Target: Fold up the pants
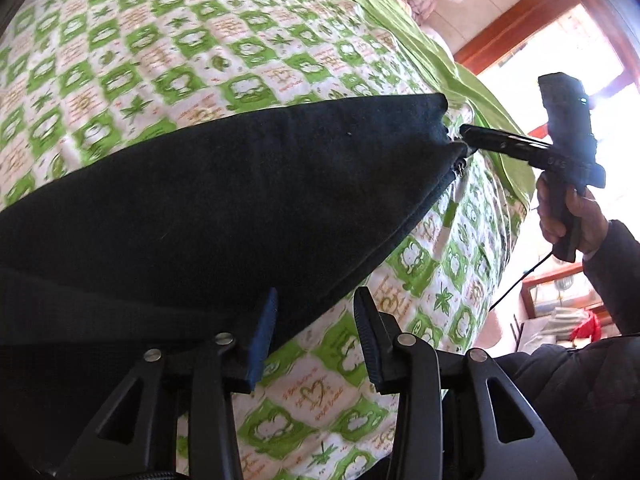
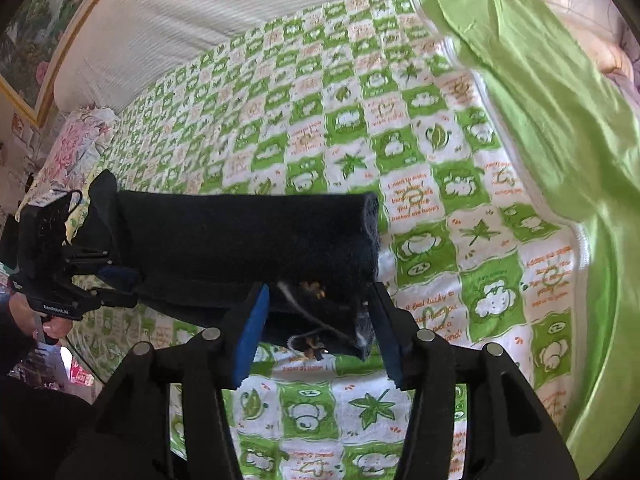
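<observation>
Pants point(image 1: 224, 188): black, folded into a long flat bundle, lying on the bed near its front edge; waist end with a drawstring point(image 2: 304, 320) at one side, other end toward the opposite side.

Left gripper point(image 1: 316, 340): fingers spread, apart from each other, straddling the near edge of the pants; no pinch visible.

Right gripper point(image 2: 320, 328): fingers spread either side of the waist end, cloth between them, not pressed. In the left wrist view this gripper sits at the far end of the bundle, held by a hand point(image 1: 568, 216) in a dark sleeve.

Bed cover point(image 2: 420, 152): white and green checked print with leaves, cartoon figures and orange lettering; smooth under the pants.

Green sheet point(image 2: 552, 128): plain bright green, rumpled, lying along one side of the cover.

Headboard point(image 2: 208, 12): pale ribbed padding behind the bed.

Pillow point(image 2: 76, 148): floral, pink and white, at the corner of the bed beside the headboard.

Picture point(image 2: 44, 36): framed, gilt edge, floral scene, on the wall.

Window frame point(image 1: 528, 20): reddish wood, bright daylight beyond.
</observation>
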`<state>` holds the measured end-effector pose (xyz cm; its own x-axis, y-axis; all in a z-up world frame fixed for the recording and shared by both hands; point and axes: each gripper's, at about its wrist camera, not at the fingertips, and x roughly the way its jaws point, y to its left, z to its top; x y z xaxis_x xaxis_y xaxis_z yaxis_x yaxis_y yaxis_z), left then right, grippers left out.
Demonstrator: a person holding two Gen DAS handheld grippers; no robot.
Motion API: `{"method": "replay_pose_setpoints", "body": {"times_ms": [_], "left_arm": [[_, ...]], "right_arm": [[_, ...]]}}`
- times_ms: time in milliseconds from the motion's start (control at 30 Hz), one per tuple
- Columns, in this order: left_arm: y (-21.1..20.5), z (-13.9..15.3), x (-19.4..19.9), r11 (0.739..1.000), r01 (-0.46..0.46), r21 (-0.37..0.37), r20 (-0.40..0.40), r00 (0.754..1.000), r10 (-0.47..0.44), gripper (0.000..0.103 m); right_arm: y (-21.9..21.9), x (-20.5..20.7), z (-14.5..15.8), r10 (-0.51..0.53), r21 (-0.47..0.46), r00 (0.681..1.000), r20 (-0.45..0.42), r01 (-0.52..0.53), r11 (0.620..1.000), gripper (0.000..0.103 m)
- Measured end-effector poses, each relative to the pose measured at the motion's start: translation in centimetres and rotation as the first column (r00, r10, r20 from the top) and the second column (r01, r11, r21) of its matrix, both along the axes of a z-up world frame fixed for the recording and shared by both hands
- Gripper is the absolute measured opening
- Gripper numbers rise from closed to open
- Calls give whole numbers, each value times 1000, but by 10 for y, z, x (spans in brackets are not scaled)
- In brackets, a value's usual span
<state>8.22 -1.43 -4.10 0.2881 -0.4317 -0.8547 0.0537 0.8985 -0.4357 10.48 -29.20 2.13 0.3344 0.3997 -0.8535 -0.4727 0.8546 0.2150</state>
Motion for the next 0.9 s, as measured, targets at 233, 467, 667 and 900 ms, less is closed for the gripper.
{"method": "replay_pose_setpoints", "body": {"times_ms": [233, 467, 667, 900], "left_arm": [[42, 17, -27, 989, -147, -20, 27, 989, 147, 46], [113, 31, -61, 935, -354, -23, 46, 934, 354, 47], [168, 40, -87, 876, -481, -16, 59, 874, 481, 47], [223, 48, -112, 823, -568, 17, 80, 821, 566, 49]], "right_arm": [[35, -3, 27, 11, 43, 997, 78, -14, 999, 53], [99, -5, 17, 126, 112, 991, 35, -129, 985, 53], [163, -15, 3, 251, 131, 968, 6, -250, 959, 53], [222, -22, -9, 340, 172, 940, -36, -329, 929, 53]]}}
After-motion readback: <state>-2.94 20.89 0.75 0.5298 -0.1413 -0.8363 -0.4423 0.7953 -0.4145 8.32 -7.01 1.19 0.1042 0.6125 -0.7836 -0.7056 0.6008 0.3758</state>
